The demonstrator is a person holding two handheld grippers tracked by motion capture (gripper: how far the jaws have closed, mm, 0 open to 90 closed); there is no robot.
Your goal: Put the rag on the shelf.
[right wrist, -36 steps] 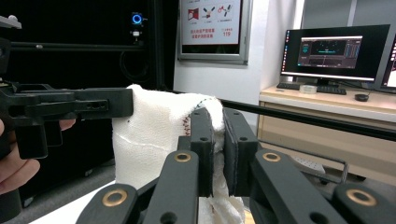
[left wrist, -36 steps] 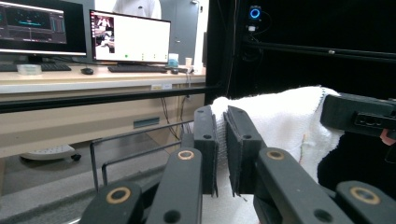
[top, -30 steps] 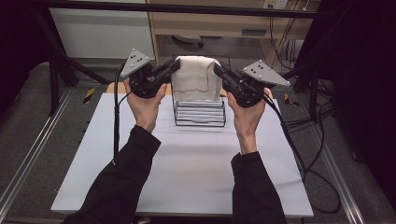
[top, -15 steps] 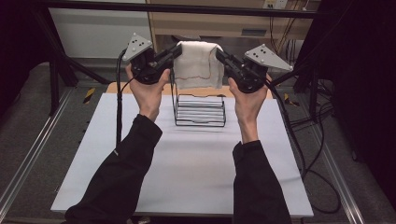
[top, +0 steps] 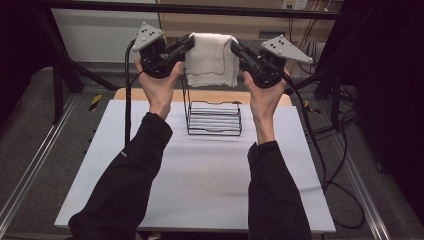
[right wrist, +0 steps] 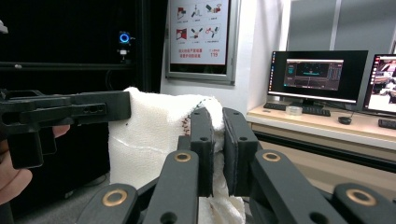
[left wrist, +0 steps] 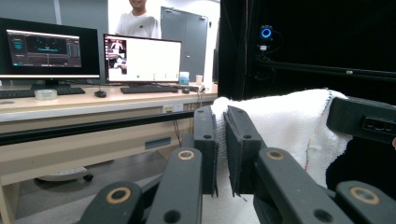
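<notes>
A white towel (top: 210, 57) with a red stitched edge hangs in the air above the black wire rack (top: 214, 118), stretched between both grippers. My left gripper (top: 189, 42) is shut on the towel's left top corner; in the left gripper view the cloth (left wrist: 285, 123) is pinched between my jaws (left wrist: 220, 140). My right gripper (top: 233, 46) is shut on the right top corner, with the towel (right wrist: 154, 135) squeezed between its jaws (right wrist: 218, 135). The towel's lower hem hangs clear of the rack.
The rack stands at the back middle of the white table (top: 200, 175). A wooden board (top: 210, 96) lies behind it. Black frame bars (top: 60, 75) and cables (top: 320, 150) flank the table. Desks with monitors (left wrist: 142, 58) and a person stand beyond.
Both hands have risen together and moved away from the person, lifting the towel off the rack's top until it hangs free above it.
</notes>
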